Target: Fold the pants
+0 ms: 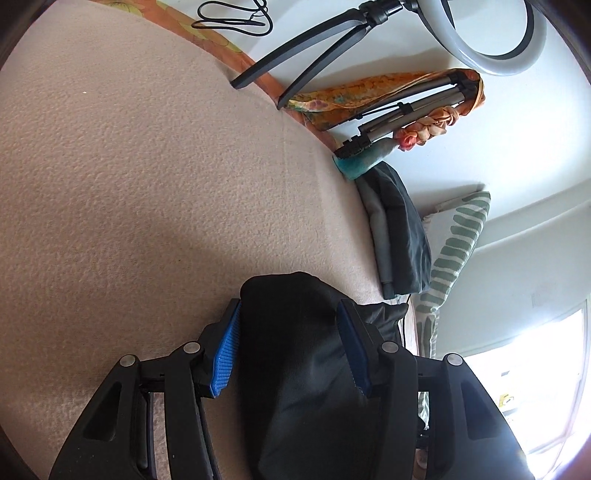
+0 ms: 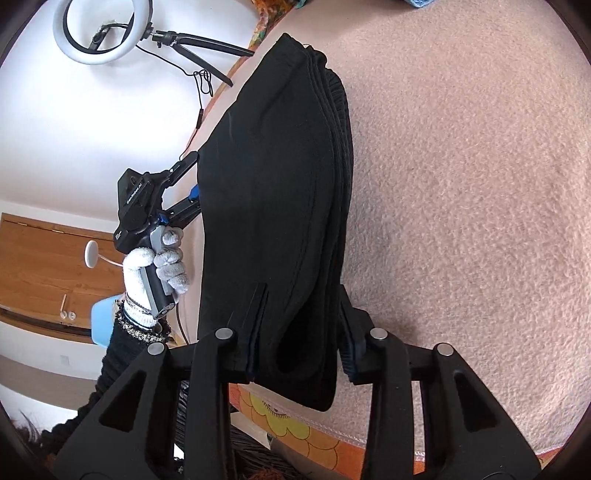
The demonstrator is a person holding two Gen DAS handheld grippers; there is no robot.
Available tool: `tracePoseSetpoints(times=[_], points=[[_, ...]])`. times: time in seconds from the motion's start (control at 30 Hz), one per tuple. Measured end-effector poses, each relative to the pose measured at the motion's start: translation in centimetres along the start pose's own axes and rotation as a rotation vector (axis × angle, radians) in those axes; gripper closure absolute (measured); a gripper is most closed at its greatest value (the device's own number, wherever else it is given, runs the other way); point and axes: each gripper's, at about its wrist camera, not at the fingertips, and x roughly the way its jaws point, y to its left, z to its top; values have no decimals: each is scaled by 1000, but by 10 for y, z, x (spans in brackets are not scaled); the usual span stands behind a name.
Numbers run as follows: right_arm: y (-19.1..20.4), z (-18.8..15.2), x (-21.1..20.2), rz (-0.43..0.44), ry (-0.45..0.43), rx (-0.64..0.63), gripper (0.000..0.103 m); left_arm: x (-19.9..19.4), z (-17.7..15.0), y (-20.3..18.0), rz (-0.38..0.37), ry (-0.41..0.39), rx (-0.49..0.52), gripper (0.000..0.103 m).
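**Mia:** What is the left camera showing?

**Sam:** The left gripper (image 1: 291, 347) is squeezing a thick bunch of the black pants (image 1: 306, 369) between its blue pads (image 1: 225, 354). Under it the pink blanket (image 1: 147, 166) is spreading out. At the far edge some folded dark clothes (image 1: 402, 229) are lying – near a striped pillow (image 1: 458, 236).

**Mia:** And the right camera?

**Sam:** The right gripper (image 2: 301, 332) is pinching the other end of the pants (image 2: 273, 177). The cloth is hanging in stacked layers between the two grippers, just above the blanket (image 2: 461, 184). A gloved hand (image 2: 159, 262) is holding the left tool (image 2: 147, 203) over there, and a ring light (image 2: 103, 31) is standing behind it.

**Mia:** So which step is this?

**Sam:** I think the pants are already folded over, and both grippers are carrying them – maybe to lay them flat. Next, both ends need lowering together, so the layers are not sliding apart, and only then letting go.
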Motion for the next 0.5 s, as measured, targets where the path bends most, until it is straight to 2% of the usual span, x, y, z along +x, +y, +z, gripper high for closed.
tracePoseSetpoints(times=[0.13, 0.17, 0.27, 0.37, 0.5], points=[[5, -1, 0, -26, -9, -19, 70, 7, 2, -8, 24, -11, 31, 58], [6, -2, 0, -32, -9, -21, 71, 9, 2, -10, 42, -17, 49, 70], [10, -5, -1, -50, -18, -27, 72, 12, -1, -15, 88, -37, 96, 86], [20, -7, -4, -85, -33, -62, 74, 9, -3, -21, 96, -68, 127, 90], [39, -6, -13, -118, -71, -117, 81, 0, -3, -34, 101, -100, 167, 91]])
